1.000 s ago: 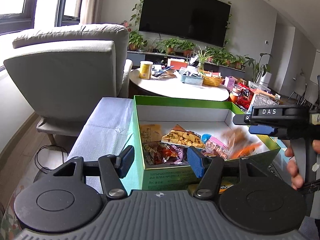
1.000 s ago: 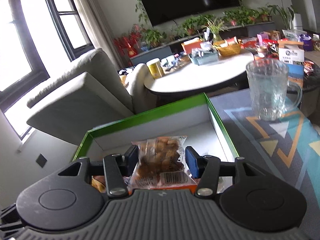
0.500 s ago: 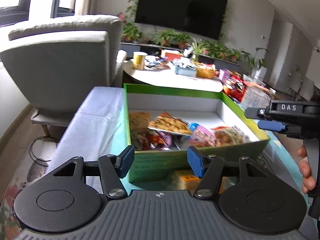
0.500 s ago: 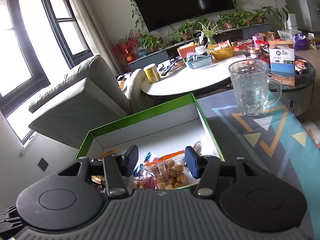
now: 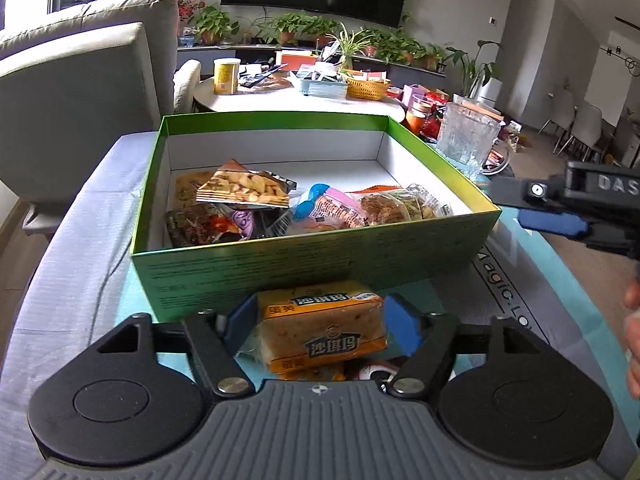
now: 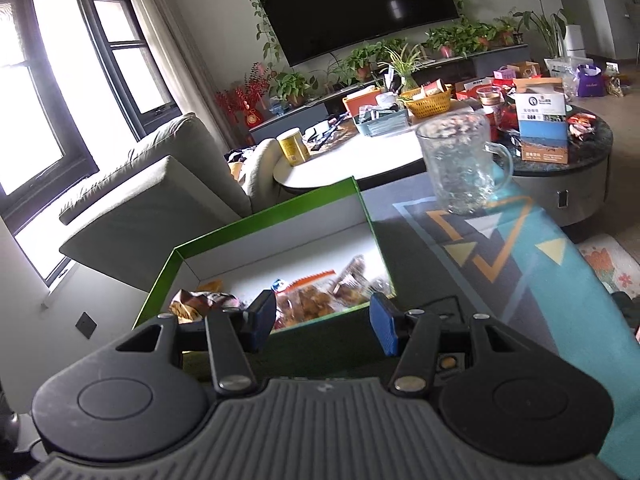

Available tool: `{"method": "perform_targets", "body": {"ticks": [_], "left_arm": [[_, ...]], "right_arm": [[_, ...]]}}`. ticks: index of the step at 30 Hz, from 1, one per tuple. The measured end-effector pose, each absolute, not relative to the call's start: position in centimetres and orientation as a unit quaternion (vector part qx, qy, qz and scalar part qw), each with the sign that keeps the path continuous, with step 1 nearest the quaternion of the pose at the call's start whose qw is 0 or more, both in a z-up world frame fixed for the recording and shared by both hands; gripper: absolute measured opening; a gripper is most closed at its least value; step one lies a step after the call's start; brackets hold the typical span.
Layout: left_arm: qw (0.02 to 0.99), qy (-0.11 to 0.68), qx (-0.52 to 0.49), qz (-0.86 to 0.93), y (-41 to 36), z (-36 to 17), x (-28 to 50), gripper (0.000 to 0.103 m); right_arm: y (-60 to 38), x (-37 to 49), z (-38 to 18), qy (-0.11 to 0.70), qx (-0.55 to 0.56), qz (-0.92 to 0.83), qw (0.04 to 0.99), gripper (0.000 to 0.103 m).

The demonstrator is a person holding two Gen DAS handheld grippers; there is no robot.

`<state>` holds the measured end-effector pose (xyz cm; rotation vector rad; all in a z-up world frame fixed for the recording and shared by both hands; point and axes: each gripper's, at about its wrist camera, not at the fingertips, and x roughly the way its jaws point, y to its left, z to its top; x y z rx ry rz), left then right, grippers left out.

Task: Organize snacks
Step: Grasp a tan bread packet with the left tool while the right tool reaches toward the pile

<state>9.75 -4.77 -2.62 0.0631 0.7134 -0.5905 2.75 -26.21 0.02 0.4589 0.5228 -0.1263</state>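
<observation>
Orange sachima pack [image 5: 320, 332], glossy wrap, on desk [image 5: 80, 240] just before green box [image 5: 312, 256] – between left gripper [image 5: 320, 322] fingers, just opened wide, not gripping. Right gripper [image 6: 323, 322] fingers narrow, empty. Sachima only in left view.

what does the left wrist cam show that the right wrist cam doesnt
Only the left wrist view shows the orange snack pack lying in front of the box between the left gripper fingers, whose jaws have just been opening, not pressing it. It also shows the right gripper from the side.

Only the right wrist view shows the windows and the right gripper open and empty.

Both show the green box of snacks, the glass mug and the TV.
</observation>
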Motion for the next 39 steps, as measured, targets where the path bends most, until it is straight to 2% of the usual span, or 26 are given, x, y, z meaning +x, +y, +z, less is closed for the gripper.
{"method": "perform_targets", "body": {"ticks": [8, 14, 18, 20, 22, 32, 39], "left_arm": [[0.891, 0.370, 0.053, -0.258, -6.4, -3.5, 10.1, 0.090], [0.893, 0.380, 0.059, -0.234, -7.5, -4.0, 10.3, 0.097], [0.885, 0.398, 0.029, -0.238, -7.2, -4.6, 10.9, 0.093], [0.883, 0.402, 0.012, -0.241, -6.9, -4.5, 10.9, 0.083], [0.885, 0.396, 0.017, -0.244, -6.7, -4.2, 10.5, 0.080], [0.895, 0.348, 0.014, -0.279, -5.1, -1.7, 8.0, 0.077], [0.911, 0.311, 0.002, -0.271, -2.8, 0.5, 7.1, 0.078]], "right_arm": [[-27.2, 2.0, -1.2, 0.262, 0.243, -0.068, 0.932, 0.043], [-27.1, 0.9, -1.7, 0.273, 0.232, -0.049, 0.932, 0.043], [-26.4, -0.4, -2.6, 0.293, 0.204, -0.025, 0.934, 0.043], [-26.1, -1.0, -3.1, 0.305, 0.200, -0.011, 0.931, 0.043], [-25.7, -1.7, -3.6, 0.315, 0.199, 0.013, 0.928, 0.043], [-21.0, -2.6, -3.6, 0.341, 0.182, 0.116, 0.915, 0.044], [-19.0, -1.1, -3.5, 0.359, 0.178, 0.112, 0.909, 0.044]]}}
